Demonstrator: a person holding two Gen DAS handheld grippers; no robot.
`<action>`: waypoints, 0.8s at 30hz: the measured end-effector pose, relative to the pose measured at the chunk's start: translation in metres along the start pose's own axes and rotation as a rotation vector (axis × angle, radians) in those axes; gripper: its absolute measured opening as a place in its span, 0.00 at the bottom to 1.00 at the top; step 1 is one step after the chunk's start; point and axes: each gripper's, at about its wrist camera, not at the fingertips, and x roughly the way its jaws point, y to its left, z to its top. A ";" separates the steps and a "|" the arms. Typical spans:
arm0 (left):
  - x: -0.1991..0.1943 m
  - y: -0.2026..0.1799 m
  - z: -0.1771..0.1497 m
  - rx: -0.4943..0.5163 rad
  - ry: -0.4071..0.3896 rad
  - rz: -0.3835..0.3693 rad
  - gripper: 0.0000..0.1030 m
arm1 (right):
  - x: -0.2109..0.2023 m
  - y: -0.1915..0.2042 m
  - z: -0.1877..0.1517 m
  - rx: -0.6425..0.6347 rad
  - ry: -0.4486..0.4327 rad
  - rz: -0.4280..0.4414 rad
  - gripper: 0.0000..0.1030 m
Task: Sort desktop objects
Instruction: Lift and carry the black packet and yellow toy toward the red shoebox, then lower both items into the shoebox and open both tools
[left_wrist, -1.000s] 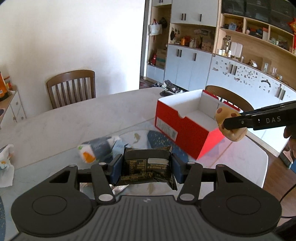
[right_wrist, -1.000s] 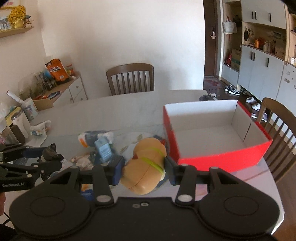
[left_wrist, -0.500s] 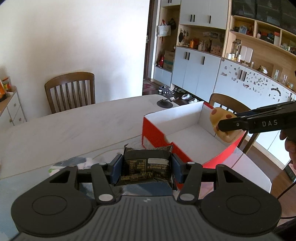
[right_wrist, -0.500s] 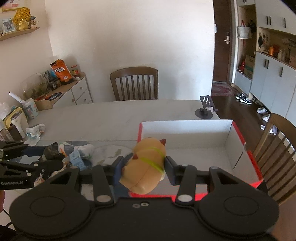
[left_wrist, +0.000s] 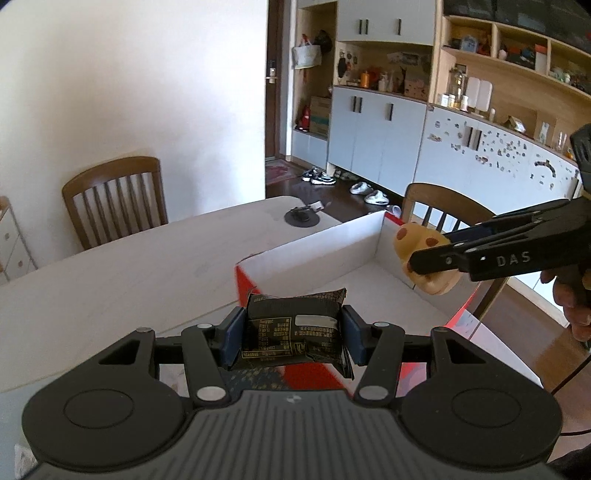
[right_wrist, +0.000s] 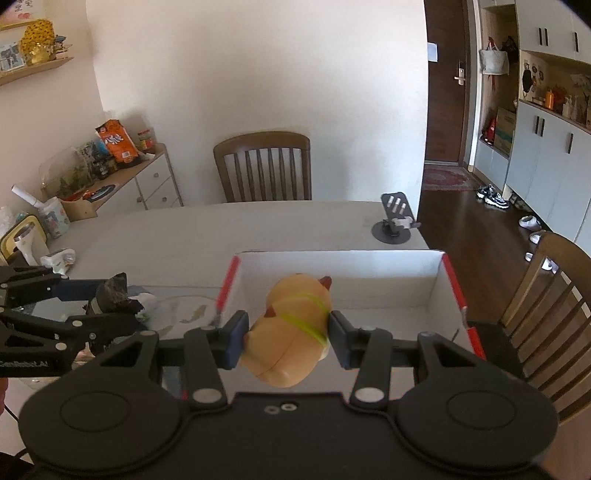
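Left wrist view alone shows printed text on the dark packet (left_wrist: 293, 330) its gripper (left_wrist: 291, 336) clamps, while the right gripper (right_wrist: 285, 338) pinches a yellow toy (right_wrist: 291, 325) over the bare-floored red box (right_wrist: 456, 291).

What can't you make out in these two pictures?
- Small print on the black foil snack packet: too small, left wrist view.
- Near floor of the red cardboard box: hidden by the yellow plush toy and right gripper, right wrist view.

"das" in pale letters runs along the side of the right gripper (left_wrist: 424, 264). the dark snack packet (left_wrist: 293, 332) has small printed text, too tiny to read.
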 end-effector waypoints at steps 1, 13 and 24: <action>0.004 -0.004 0.002 0.006 0.002 -0.004 0.52 | 0.002 -0.004 0.001 0.003 0.005 -0.003 0.45; 0.070 -0.035 0.017 0.081 0.081 -0.058 0.52 | 0.034 -0.050 -0.001 0.045 0.084 -0.022 0.45; 0.125 -0.051 0.016 0.136 0.186 -0.098 0.52 | 0.066 -0.075 -0.008 0.069 0.207 -0.034 0.45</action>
